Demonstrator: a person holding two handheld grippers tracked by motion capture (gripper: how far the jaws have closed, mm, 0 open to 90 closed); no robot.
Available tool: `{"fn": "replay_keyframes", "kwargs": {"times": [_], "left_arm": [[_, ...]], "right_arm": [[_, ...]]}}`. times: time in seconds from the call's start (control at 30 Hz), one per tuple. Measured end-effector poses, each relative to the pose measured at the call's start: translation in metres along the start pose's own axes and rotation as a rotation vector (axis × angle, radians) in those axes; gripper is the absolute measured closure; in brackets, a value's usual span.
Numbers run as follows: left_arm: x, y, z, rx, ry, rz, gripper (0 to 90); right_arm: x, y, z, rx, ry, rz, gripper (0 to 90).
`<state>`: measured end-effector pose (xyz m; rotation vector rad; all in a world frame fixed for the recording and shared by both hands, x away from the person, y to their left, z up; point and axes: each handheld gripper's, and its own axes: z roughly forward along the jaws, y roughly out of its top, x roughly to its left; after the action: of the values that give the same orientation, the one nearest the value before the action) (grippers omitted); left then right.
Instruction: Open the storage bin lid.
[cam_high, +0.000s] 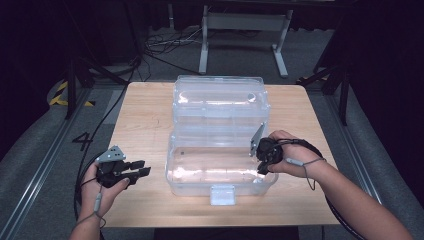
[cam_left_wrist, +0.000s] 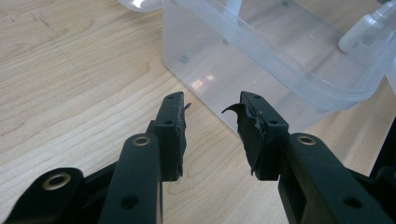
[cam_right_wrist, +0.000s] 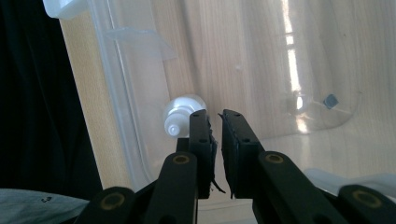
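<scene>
A clear plastic box (cam_high: 220, 172) stands open in the middle of the wooden table (cam_high: 145, 115), its lid (cam_high: 220, 100) laid back behind it. My right gripper (cam_high: 261, 169) reaches down over the box's right end. In the right gripper view its jaws (cam_right_wrist: 215, 114) stand almost together, with a thin slit and nothing between them. A small white bottle (cam_right_wrist: 182, 116) lies on the box floor just left of those jaws. My left gripper (cam_high: 145, 167) hovers left of the box, open and empty (cam_left_wrist: 212, 100), aimed at the box's near corner (cam_left_wrist: 205, 70).
A white latch (cam_high: 222, 194) sticks out from the box's front wall, also seen from the left gripper (cam_left_wrist: 364, 32). Bare tabletop lies left and right of the box. Cables and a white table frame (cam_high: 245, 30) are on the floor beyond the far edge.
</scene>
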<state>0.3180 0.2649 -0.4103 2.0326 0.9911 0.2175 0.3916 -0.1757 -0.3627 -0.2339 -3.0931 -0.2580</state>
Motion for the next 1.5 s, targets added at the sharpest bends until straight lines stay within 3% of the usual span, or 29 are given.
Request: {"fn": "replay_keyframes", "kwargs": {"times": [0.17,0.4,0.53,0.6,0.67,0.8,0.9,1.27,1.5], "left_arm": [[0.0,0.0,0.0,-0.001,-0.001,0.001,62.4],[0.0,0.0,0.0,-0.008,-0.001,-0.001,61.9],[-0.001,0.001,-0.001,-0.021,-0.01,-0.002,61.6],[-0.003,0.003,-0.002,-0.037,-0.043,-0.004,61.8],[-0.005,0.005,-0.003,-0.046,-0.052,0.007,61.9],[-0.019,0.012,-0.005,-0.059,-0.097,0.046,61.9],[-0.023,0.015,-0.003,-0.059,-0.118,0.058,61.9],[-0.034,0.029,0.0,-0.054,-0.145,0.099,61.5],[-0.048,0.036,0.005,-0.029,-0.179,0.139,61.3]], "right_arm": [[0.001,0.0,-0.002,0.003,-0.004,-0.005,81.6],[0.005,-0.003,-0.013,-0.043,-0.026,0.009,77.7],[0.005,-0.007,-0.021,-0.107,-0.041,0.028,76.4],[0.004,-0.01,-0.026,-0.142,-0.053,0.038,76.4],[0.003,-0.011,-0.028,-0.153,-0.057,0.039,76.2],[-0.002,-0.016,-0.039,-0.241,-0.069,0.07,73.4],[-0.002,-0.017,-0.042,-0.277,-0.064,0.073,71.3],[0.029,-0.005,-0.038,-0.282,-0.016,-0.003,65.6],[0.034,-0.003,-0.036,-0.281,-0.005,-0.017,65.4]]}}
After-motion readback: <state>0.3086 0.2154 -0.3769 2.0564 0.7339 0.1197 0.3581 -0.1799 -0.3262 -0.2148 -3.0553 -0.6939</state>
